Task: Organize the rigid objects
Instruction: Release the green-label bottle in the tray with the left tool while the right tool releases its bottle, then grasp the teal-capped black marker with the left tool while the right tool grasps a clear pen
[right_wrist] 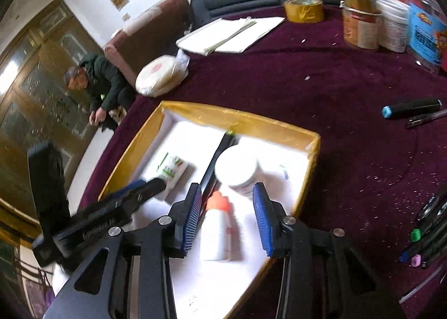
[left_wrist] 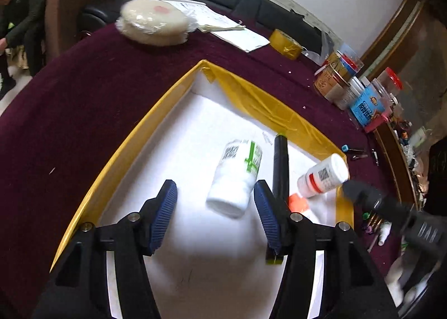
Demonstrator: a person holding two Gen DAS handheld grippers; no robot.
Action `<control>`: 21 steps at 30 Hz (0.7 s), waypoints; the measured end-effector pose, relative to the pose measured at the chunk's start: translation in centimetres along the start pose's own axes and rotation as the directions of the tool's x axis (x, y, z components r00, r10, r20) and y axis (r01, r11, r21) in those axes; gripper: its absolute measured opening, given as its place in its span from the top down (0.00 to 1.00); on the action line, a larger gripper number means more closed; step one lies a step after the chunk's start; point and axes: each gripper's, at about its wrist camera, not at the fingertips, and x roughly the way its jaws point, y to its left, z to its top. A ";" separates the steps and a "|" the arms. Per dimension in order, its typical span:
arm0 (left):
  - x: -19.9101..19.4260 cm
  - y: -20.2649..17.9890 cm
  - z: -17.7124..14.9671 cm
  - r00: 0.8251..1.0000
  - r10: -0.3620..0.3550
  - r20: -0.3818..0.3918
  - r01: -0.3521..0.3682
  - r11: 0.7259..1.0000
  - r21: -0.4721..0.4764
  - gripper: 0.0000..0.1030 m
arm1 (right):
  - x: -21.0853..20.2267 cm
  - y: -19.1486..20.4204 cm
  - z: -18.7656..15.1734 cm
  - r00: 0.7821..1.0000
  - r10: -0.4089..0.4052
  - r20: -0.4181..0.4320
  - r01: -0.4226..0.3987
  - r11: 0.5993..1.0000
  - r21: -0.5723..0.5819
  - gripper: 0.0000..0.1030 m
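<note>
Four things lie in the yellow-rimmed tray [left_wrist: 120, 148]: a green-labelled white bottle [left_wrist: 234, 176], a black marker [left_wrist: 280, 165], a red-banded bottle [left_wrist: 324, 175] and an orange-capped bottle [right_wrist: 216, 228]. Left gripper [left_wrist: 215, 215] hangs spread wide just short of the green-labelled bottle. Right gripper [right_wrist: 226, 217] gapes around the orange-capped one, pads apart from it. Loose markers [right_wrist: 424, 238], a tape roll [right_wrist: 304, 9] and jars [right_wrist: 360, 25] crowd the maroon cloth [right_wrist: 279, 73].
</note>
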 end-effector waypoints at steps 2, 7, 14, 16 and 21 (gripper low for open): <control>-0.7 0.3 -0.8 1.000 0.006 0.014 -0.006 1.000 -0.022 0.45 | -0.9 -0.6 0.2 1.000 0.000 0.020 0.000 1.000 0.015 0.67; -2.2 2.3 -1.3 0.997 -0.076 0.023 0.078 0.988 -0.131 0.45 | -6.2 -3.6 -0.7 0.994 -0.020 0.109 0.016 0.999 0.039 0.65; -5.7 -7.0 0.1 0.987 -0.130 0.096 0.116 0.983 0.139 0.37 | -13.7 -12.5 -3.2 0.951 -0.183 0.250 0.141 0.974 0.178 0.51; -5.0 -10.5 0.4 0.985 -0.154 0.080 0.134 0.967 0.218 0.37 | -14.7 -15.6 -4.0 0.940 -0.219 0.260 0.160 0.959 0.232 0.51; 0.2 -21.3 0.5 0.988 -0.155 0.011 0.133 0.880 0.456 0.37 | -15.7 -22.6 -5.8 0.931 -0.232 0.282 0.117 0.921 0.372 0.51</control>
